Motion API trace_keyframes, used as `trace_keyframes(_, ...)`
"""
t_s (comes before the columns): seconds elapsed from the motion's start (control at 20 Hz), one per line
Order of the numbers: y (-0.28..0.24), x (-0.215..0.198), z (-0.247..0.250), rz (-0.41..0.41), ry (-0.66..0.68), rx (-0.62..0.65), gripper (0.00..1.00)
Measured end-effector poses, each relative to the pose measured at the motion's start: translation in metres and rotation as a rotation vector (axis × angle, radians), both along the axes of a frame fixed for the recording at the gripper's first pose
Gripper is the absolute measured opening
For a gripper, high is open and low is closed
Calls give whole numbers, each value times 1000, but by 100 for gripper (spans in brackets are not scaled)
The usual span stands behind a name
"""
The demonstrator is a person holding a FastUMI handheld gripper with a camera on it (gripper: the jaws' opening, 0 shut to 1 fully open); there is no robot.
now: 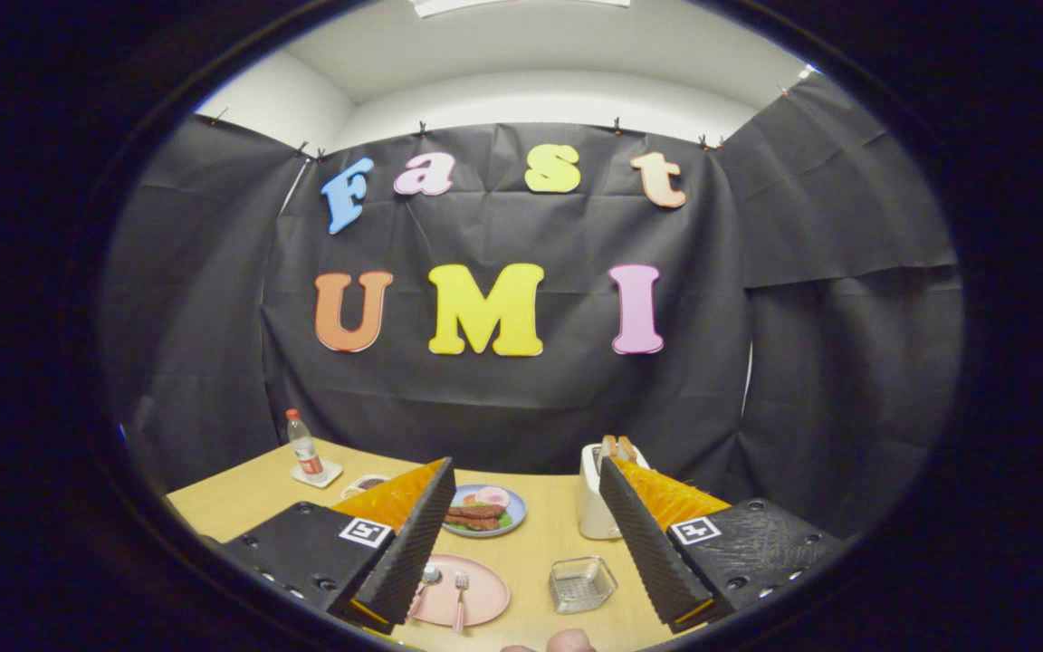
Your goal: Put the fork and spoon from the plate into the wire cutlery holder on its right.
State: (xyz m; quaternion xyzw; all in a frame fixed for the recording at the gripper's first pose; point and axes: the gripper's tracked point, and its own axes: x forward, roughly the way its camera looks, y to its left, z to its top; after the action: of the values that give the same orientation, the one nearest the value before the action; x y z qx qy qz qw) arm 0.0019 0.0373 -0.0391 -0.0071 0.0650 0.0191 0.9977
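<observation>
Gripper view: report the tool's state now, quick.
Tool: open, fingers spread wide and holding nothing; the round pink plate with the pink-handled fork and spoon lies between them.

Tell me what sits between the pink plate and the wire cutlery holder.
Nothing: in the gripper view, only bare wooden table separates the round pink plate from the wire cutlery holder. The gripper hangs above, fingers spread and holding nothing.

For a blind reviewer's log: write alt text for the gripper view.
The open claw hovers empty above a wooden table, its fingers framing a pink plate that holds a spoon and fork, with the wire cutlery holder to the plate's right. Beyond sit a blue plate of food, a toaster and a bottle.
</observation>
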Motion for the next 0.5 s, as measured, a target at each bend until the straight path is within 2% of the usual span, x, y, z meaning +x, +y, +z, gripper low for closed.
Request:
trace_keyframes(0.25, 35, 9, -77, 78, 226, 28, 96)
trace_keyframes(0.5, 45, 11, -167, 60, 464, -23, 96)
